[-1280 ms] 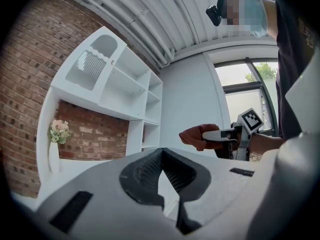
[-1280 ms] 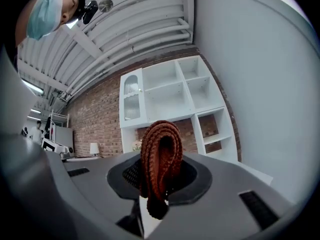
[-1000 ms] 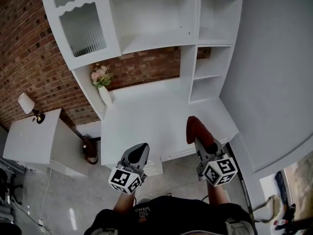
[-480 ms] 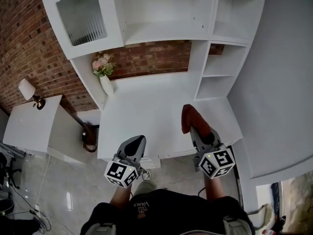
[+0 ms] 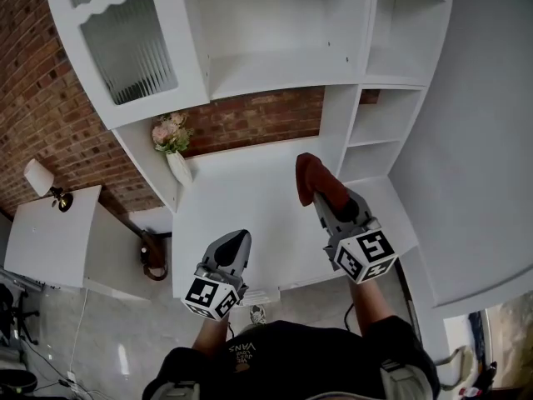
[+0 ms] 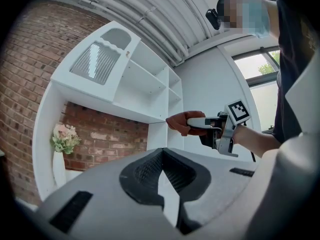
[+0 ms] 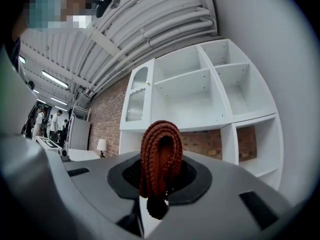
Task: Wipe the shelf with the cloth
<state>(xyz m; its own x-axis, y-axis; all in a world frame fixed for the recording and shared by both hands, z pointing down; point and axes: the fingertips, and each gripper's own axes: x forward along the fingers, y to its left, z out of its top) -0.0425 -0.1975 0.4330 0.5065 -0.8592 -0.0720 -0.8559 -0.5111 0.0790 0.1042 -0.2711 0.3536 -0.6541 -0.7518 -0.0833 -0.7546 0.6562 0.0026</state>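
Rust-red cloth (image 5: 309, 176) is clamped in the right tongs (image 7: 159, 181) over the white desk (image 5: 237, 192); left tongs (image 6: 168, 186) together, empty.

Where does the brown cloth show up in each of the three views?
Head view: cloth right of centre, held by the right hand-held gripper.
Left gripper view: right of centre, mid-height.
Right gripper view: dead centre, between the jaws.
Shared landmark: the ribbed-glass cabinet door, visible in all three.
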